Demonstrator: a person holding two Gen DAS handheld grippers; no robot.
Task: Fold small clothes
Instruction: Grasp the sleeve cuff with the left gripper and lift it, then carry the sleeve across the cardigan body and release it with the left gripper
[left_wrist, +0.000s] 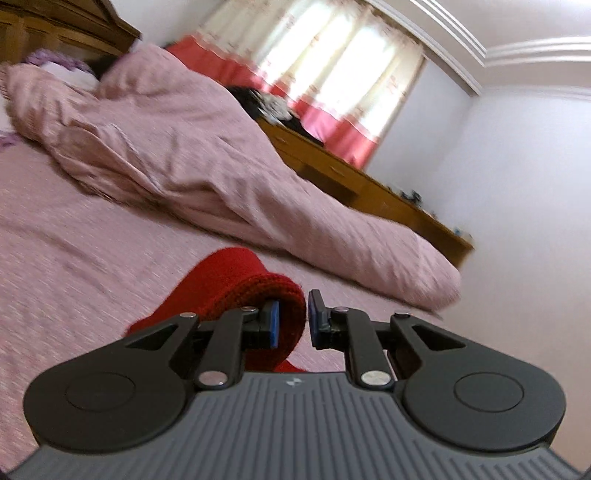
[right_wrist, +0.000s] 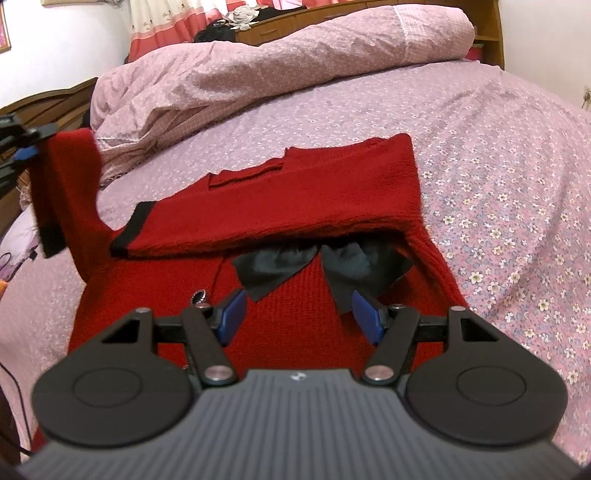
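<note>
A small red knitted sweater (right_wrist: 295, 199) with black cuffs and a black bow (right_wrist: 321, 269) lies on the pink flowered bed sheet (right_wrist: 517, 206). One sleeve is folded across the body. My left gripper (left_wrist: 293, 319) is shut on the other red sleeve (left_wrist: 236, 284) and holds it lifted off the bed; in the right wrist view the left gripper (right_wrist: 22, 151) shows at the left edge with the raised sleeve (right_wrist: 66, 184) hanging from it. My right gripper (right_wrist: 299, 317) is open and empty, hovering above the sweater's lower body near the bow.
A rumpled pink duvet (left_wrist: 177, 140) is heaped along the far side of the bed (right_wrist: 258, 66). A wooden dresser (left_wrist: 369, 188) stands under a red and white curtain (left_wrist: 332, 66). A wooden headboard (left_wrist: 55, 33) is behind the pillows.
</note>
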